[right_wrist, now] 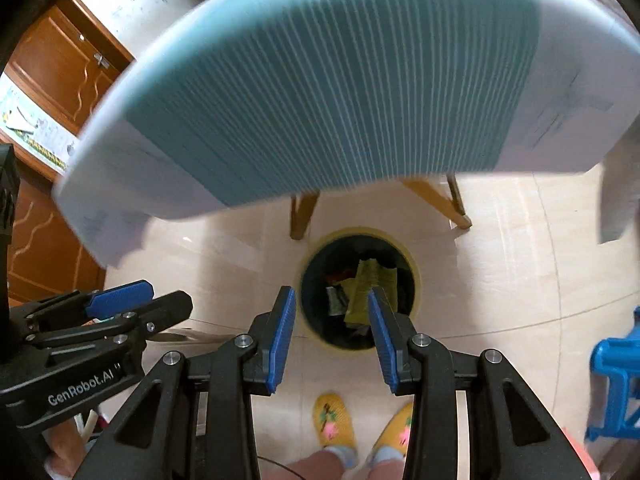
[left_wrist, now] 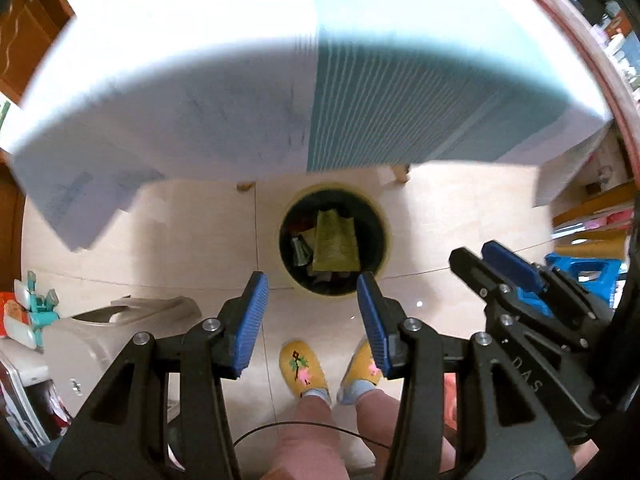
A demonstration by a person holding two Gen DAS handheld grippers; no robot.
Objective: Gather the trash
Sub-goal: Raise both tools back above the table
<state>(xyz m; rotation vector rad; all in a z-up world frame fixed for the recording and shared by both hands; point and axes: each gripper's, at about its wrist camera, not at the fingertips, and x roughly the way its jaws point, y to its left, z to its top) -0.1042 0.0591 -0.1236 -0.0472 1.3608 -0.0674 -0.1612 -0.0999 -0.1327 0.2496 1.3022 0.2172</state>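
A round trash bin with a yellow rim (left_wrist: pixel 384 220) (right_wrist: pixel 416 280) stands on the tiled floor just in front of the table. Inside it lie a green wrapper (left_wrist: pixel 334 244) (right_wrist: pixel 370 276) and other scraps. My left gripper (left_wrist: pixel 312 280) (right_wrist: pixel 168 294) hangs high above the bin, pointing down, open with nothing between its blue pads. My right gripper (right_wrist: pixel 331 292) (left_wrist: pixel 474 254) is beside it at about the same height, also open and holding nothing.
A table under a blue-and-white striped cloth (left_wrist: pixel 400 100) (right_wrist: pixel 320 100) fills the upper view; wooden legs (right_wrist: pixel 436 196) stand by the bin. The person's feet in yellow slippers (left_wrist: pixel 302 368) (right_wrist: pixel 334 420) are below. A blue stool (right_wrist: pixel 616 372), beige stool (left_wrist: pixel 120 312) and wooden cabinet (right_wrist: pixel 60 64) flank them.
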